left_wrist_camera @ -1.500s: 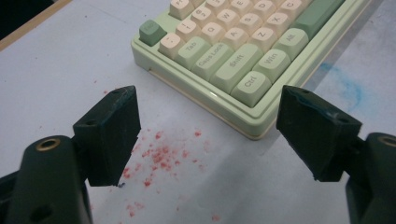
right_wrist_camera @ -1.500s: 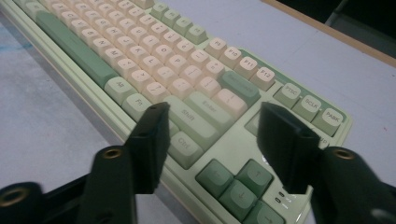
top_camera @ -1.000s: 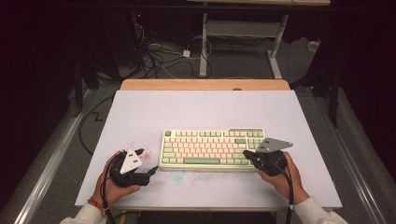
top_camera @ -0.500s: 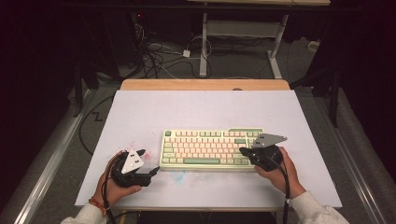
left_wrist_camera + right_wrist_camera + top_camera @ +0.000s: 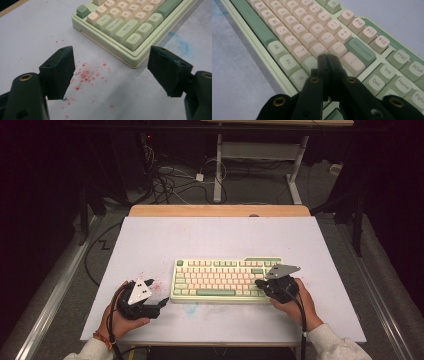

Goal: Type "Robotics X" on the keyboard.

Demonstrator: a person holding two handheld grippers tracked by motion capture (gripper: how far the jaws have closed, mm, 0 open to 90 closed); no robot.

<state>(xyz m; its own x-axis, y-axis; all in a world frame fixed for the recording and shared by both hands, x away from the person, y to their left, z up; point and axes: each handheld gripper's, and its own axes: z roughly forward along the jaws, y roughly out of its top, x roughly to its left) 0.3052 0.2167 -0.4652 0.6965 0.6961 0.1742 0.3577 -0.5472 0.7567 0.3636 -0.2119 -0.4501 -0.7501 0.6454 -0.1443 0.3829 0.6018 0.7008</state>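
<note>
Since a second ago my right gripper [image 5: 261, 283] moved slightly inward over the keyboard [image 5: 220, 279], jaws pressed together above its right-side keys. My left gripper [image 5: 159, 303] stayed beside the keyboard's near-left corner, jaws spread, holding nothing.

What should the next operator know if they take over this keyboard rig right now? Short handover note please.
Left hand-held gripper: jaws wide open, nothing between them, resting on the table just off the keyboard's Ctrl corner, not touching it.
Right hand-held gripper: jaws shut, holding nothing, tips over the keys at the right end of the main block, near Enter and Shift; whether a key is actually pressed can't be told.
Keyboard: flat on the white table, near the front edge, between the two hands. Red specks mark the table by its left end.
Done: right gripper closed and placed over the keys.
Left: probably the key pressing itself.
</note>
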